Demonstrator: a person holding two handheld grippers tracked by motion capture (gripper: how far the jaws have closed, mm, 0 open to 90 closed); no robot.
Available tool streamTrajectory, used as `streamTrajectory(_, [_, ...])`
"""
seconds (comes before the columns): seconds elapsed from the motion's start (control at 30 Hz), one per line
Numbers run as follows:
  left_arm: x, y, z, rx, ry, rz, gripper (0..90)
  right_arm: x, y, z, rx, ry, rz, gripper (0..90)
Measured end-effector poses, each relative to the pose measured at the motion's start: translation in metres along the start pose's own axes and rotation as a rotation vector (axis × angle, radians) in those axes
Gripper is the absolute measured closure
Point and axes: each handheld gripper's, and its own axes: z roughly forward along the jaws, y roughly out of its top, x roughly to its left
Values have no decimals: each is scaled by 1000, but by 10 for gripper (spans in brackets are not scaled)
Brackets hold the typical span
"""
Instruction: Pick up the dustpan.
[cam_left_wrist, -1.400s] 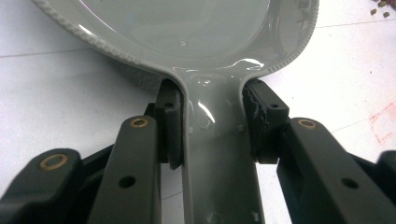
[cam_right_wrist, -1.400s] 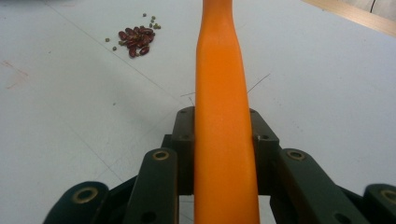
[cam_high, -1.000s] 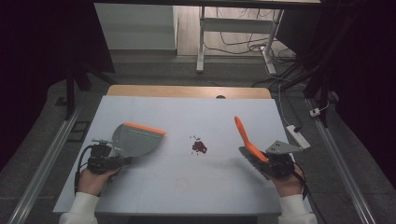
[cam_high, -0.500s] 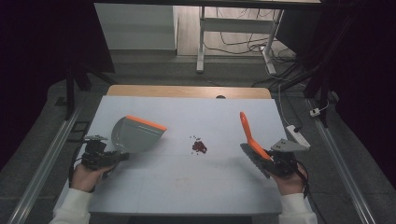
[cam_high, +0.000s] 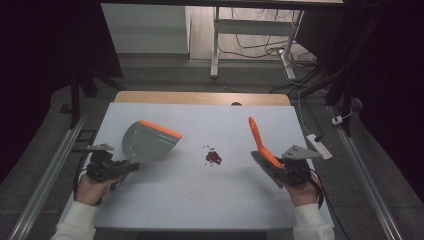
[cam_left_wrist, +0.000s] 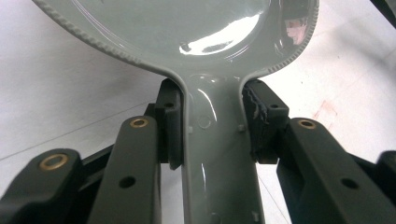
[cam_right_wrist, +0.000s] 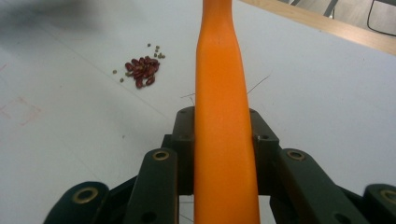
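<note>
**Dustpan and brush flank a spill of beans**

The left gripper (cam_high: 125, 166) clamps the grey dustpan (cam_high: 150, 141) by its handle (orange lip at 2 o'clock). The right gripper (cam_high: 276, 170) grips the orange brush (cam_high: 260, 142). Red beans (cam_high: 213, 157) lie on the white table (cam_high: 200, 200) between them.

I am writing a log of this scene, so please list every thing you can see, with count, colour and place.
dustpan: one, grey with an orange front edge, table left, handle in the left claw.
brush: one, orange handle, dark bristles, table right, handle in the right claw.
beans: a small pile, dark red with a few paler bits, table middle, between dustpan and brush.
table: one, white top, wooden far edge.
power strip: one, white, at the table's right edge.
left claw: one, black, shut on the dustpan.
right claw: one, black, shut on the brush.
</note>
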Motion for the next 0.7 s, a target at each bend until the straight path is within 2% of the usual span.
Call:
streamTrajectory(0.07, [0,1,2,1,-12,9,620,-1,5,5,2,-1,1,701])
streamTrajectory(0.17, [1,3,4,4,-24,32,620,-3,11,11,-4,-2,32,701])
streamTrajectory(0.33, [0,3,4,7,-39,60,620,-3,24,21,-1,-11,37,701])
streamTrajectory(0.5, [-9,2,4,11,-64,93,620,-1,30,32,-13,17,60,701])
streamTrajectory(0.57, [-12,2,5,22,-58,113,620,-2,33,37,-10,33,68,701])
streamTrajectory(0.7, [-15,1,7,33,-54,127,620,0,38,47,-1,51,57,701])
